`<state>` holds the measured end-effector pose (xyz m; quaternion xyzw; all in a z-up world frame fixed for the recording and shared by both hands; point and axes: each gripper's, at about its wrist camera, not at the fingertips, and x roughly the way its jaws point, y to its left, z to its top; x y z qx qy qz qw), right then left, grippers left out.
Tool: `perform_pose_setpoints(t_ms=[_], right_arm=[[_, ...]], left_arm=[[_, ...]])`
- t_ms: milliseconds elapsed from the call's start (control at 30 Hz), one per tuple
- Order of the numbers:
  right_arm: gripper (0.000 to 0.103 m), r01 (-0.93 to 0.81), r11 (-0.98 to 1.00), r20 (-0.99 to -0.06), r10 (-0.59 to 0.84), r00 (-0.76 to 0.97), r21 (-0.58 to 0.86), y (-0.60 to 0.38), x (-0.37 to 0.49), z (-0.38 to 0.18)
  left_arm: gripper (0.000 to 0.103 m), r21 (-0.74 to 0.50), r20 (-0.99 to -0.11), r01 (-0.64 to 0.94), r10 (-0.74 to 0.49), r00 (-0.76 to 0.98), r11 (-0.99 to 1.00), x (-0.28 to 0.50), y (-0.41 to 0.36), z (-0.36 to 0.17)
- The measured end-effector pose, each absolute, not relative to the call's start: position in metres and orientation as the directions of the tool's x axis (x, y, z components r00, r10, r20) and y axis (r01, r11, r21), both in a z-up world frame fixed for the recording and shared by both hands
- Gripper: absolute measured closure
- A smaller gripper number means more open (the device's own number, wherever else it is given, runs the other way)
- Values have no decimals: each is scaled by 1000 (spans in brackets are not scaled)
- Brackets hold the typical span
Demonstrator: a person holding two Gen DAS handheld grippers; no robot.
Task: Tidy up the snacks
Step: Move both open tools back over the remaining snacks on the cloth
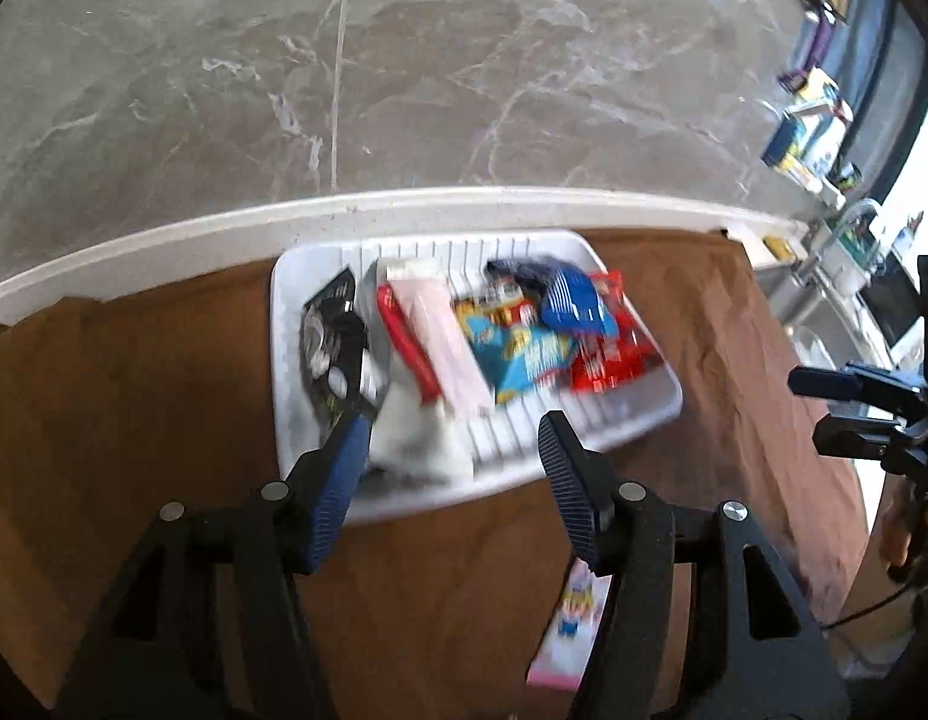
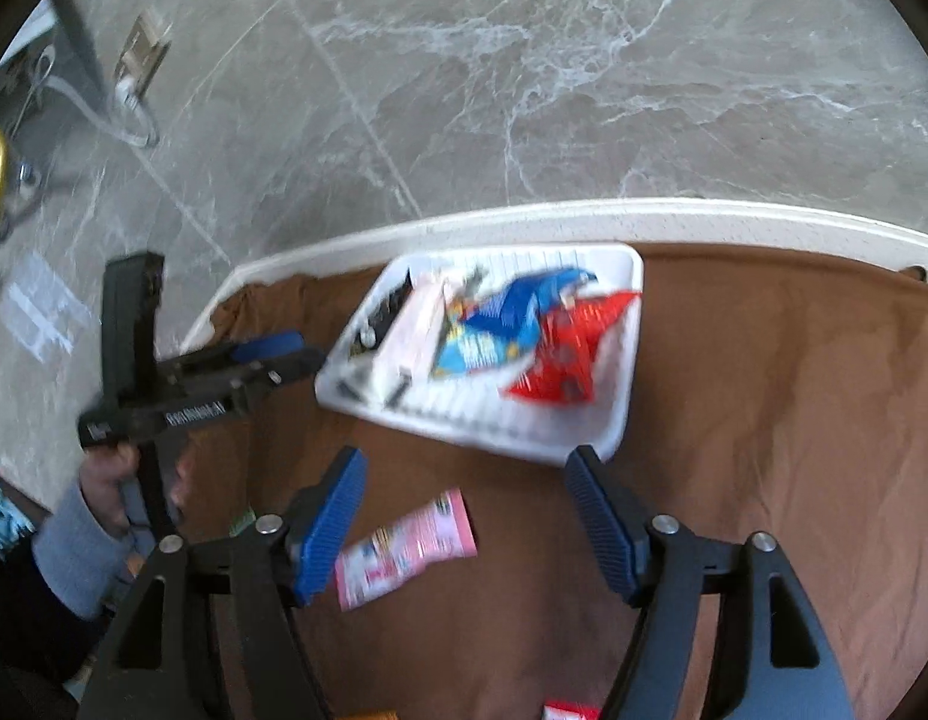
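Observation:
A white ribbed tray [image 1: 613,414] [image 2: 464,417] lies on the brown cloth near the table's far edge. Side by side in it are a black packet [image 1: 326,342], a pink and red packet [image 1: 428,336], a blue and yellow packet [image 1: 523,354], a red packet [image 1: 613,354] [image 2: 565,354] and a blue packet [image 1: 568,300]. My left gripper [image 1: 455,420] [image 2: 308,351] is open over the tray's near rim, with nothing held. My right gripper [image 2: 466,456] [image 1: 808,408] is open too, above the cloth just in front of the tray. A pink packet [image 2: 404,546] [image 1: 568,618] lies loose on the cloth below it.
The brown cloth [image 2: 763,420] covers a table with a white edge [image 2: 703,219], and grey marble floor lies beyond. A red packet [image 2: 568,711] shows at the bottom edge. A hand in a grey sleeve [image 2: 80,546] holds the left gripper. Shelves of goods [image 1: 811,132] stand far right.

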<state>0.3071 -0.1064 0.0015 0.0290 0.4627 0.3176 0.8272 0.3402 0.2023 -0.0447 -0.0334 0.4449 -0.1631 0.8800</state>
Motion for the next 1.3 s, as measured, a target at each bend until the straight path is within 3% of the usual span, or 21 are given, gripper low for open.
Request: perform_pose_setpoints(t_ms=[400,600,800,1300], right_arm=[[27,-513,830,-856,414,310,216,-139,225,-52],[27,-507,828,-865,419,275,240,-144,201,-63],[27,-582,772,-863,454,220,258,-125,177,-65],[23,-662,714,-879,443,174,229,-105,147,-74]], left_arm=[[46,-137,-859,320,-273,433,938,228,223,-80],[46,-224,-849,391,-376,370,893,187,213,-83],[46,-215,-866,559,-421,270,801,151,172,-83],[46,-65,-950,848,-293,108,525,115,126,-110]])
